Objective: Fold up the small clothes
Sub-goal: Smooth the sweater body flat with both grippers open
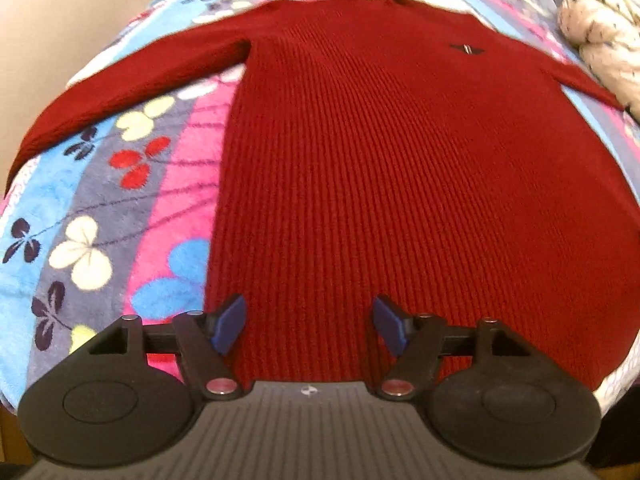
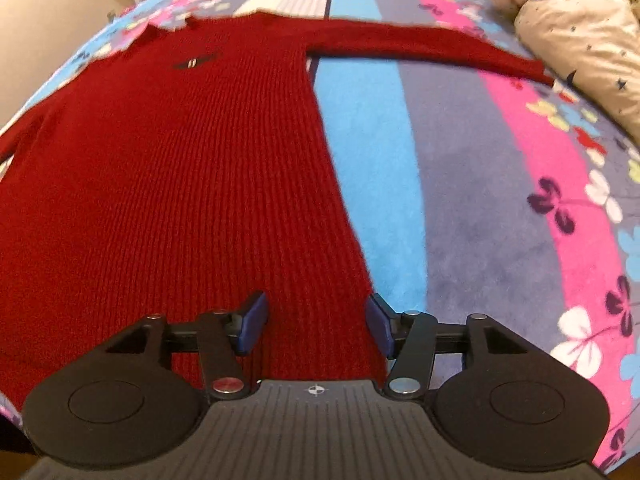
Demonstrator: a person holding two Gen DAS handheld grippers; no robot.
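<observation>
A dark red ribbed knit sweater (image 1: 380, 152) lies flat on the bed, face up, collar far from me, both sleeves spread sideways. It also shows in the right wrist view (image 2: 180, 184), with a small dark chest logo (image 2: 196, 62). My left gripper (image 1: 310, 324) is open and empty, hovering over the hem near its left corner. My right gripper (image 2: 316, 322) is open and empty, over the hem at its right corner. The blue pads (image 1: 230, 322) hold nothing.
A fleece blanket (image 1: 100, 216) with pink, blue and grey stripes and flower prints covers the bed. A cream quilt with small stars (image 2: 580, 40) is bunched at the far right. A beige wall (image 1: 48, 20) stands at the far left.
</observation>
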